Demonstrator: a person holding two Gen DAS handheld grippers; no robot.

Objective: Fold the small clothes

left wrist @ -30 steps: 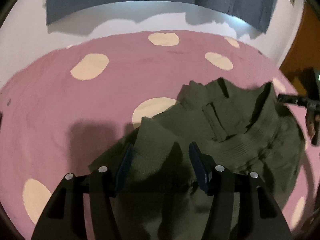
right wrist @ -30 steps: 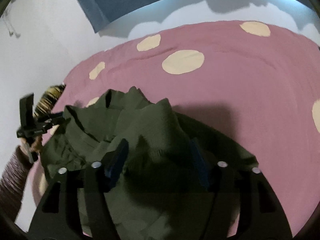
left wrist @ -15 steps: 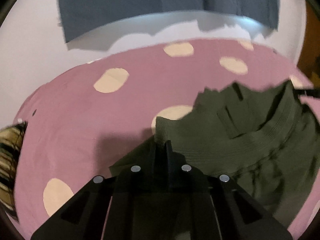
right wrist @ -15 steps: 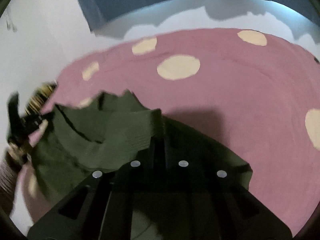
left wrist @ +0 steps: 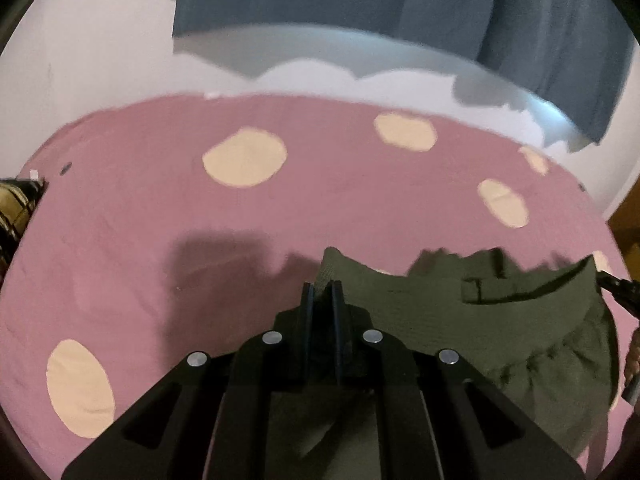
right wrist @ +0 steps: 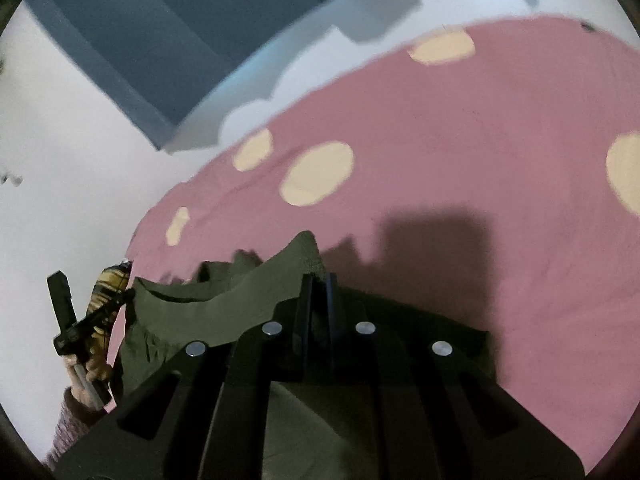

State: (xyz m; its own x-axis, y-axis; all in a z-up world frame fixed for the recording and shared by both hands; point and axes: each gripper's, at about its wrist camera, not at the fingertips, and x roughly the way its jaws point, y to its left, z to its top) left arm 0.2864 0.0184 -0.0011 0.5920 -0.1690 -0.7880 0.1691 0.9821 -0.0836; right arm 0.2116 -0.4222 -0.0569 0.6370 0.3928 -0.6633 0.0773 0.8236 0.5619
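On the pink spotted bed (left wrist: 160, 240), the olive garment (left wrist: 500, 332) hangs stretched between my left gripper (left wrist: 322, 292) and right gripper (right wrist: 318, 284), each clamped on an upper corner so I can lay it flat for folding.

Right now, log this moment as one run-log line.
left gripper: shut on dark olive fabric garment | right gripper: shut on garment | surface: pink cream-spotted bedsheet | fold: not yet made
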